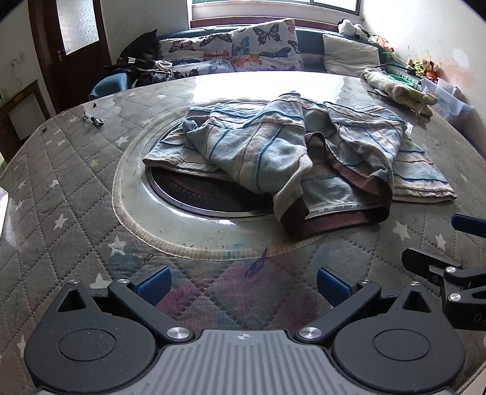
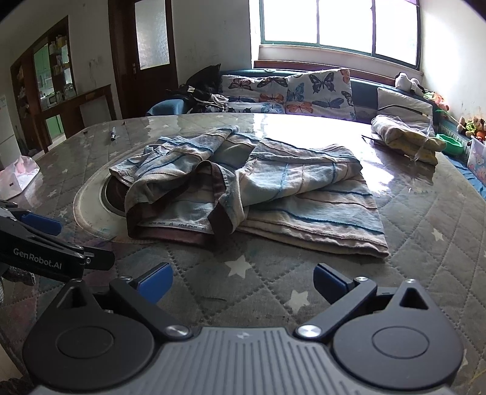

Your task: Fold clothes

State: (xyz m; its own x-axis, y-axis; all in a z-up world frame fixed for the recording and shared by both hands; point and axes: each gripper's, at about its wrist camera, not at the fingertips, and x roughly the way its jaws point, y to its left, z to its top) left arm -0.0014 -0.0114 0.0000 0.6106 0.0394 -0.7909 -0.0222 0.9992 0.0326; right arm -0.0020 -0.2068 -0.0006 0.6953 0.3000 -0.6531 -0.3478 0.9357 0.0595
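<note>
a lived-in home room: a butterfly-print sofa [image 2: 291,91] under the far window [image 2: 337,27], soft toys [image 2: 408,82] at right, a wooden door [image 2: 145,51] far left.

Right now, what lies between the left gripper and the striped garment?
Only bare quilted star-print table cover and the clear round mat's rim; the left wrist view shows nothing else between the left gripper and the striped garment.

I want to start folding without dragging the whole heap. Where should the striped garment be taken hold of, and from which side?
Probably the brown waistband hem of the striped garment. It is the nearest edge, thick and lifted a little off the table, and faces both open tools. Come in low from the near side, the left tool and right tool taking opposite ends of that band.
</note>
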